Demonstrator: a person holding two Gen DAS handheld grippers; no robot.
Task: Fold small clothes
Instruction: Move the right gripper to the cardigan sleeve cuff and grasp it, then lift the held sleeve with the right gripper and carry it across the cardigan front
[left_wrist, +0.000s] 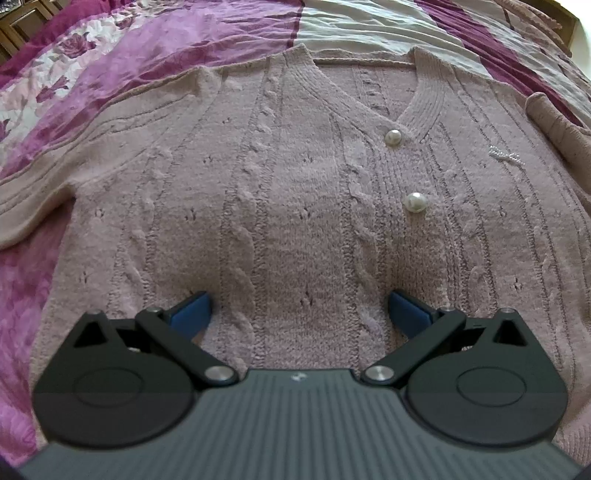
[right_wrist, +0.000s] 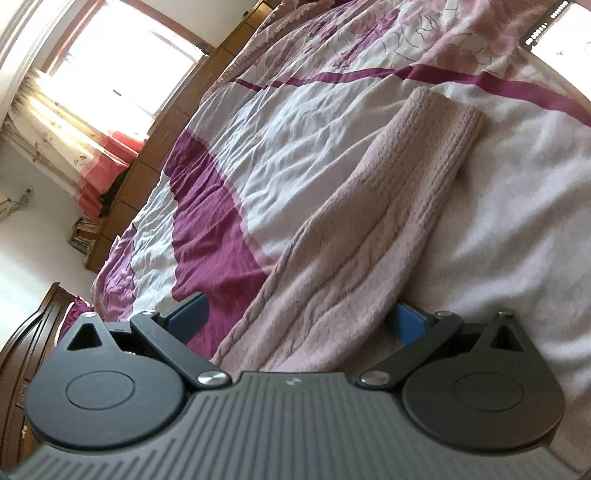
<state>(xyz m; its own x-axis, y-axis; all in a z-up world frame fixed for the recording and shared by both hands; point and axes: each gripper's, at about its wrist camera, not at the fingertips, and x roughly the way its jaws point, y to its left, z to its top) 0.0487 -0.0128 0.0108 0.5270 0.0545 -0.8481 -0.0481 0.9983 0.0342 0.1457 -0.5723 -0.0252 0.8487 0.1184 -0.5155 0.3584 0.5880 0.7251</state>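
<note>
A dusty-pink cable-knit cardigan (left_wrist: 280, 192) with pearl buttons (left_wrist: 415, 202) lies flat, front up, on the bed. My left gripper (left_wrist: 299, 314) hovers over its lower body, blue pads wide apart and open, nothing between them. One sleeve stretches off to the left (left_wrist: 55, 177); the other is folded at the right edge (left_wrist: 554, 129). In the right wrist view a pink sleeve (right_wrist: 369, 236) runs away from me across the quilt, cuff (right_wrist: 443, 118) at the far end. My right gripper (right_wrist: 299, 317) is open, its pads straddling the sleeve's near part.
The bed is covered by a wrinkled quilt in purple, white and floral patches (right_wrist: 258, 155). A wooden bed frame (right_wrist: 155, 162) runs along its left side, with a bright window and curtain (right_wrist: 92, 92) beyond. Dark wooden furniture (right_wrist: 33, 332) stands at lower left.
</note>
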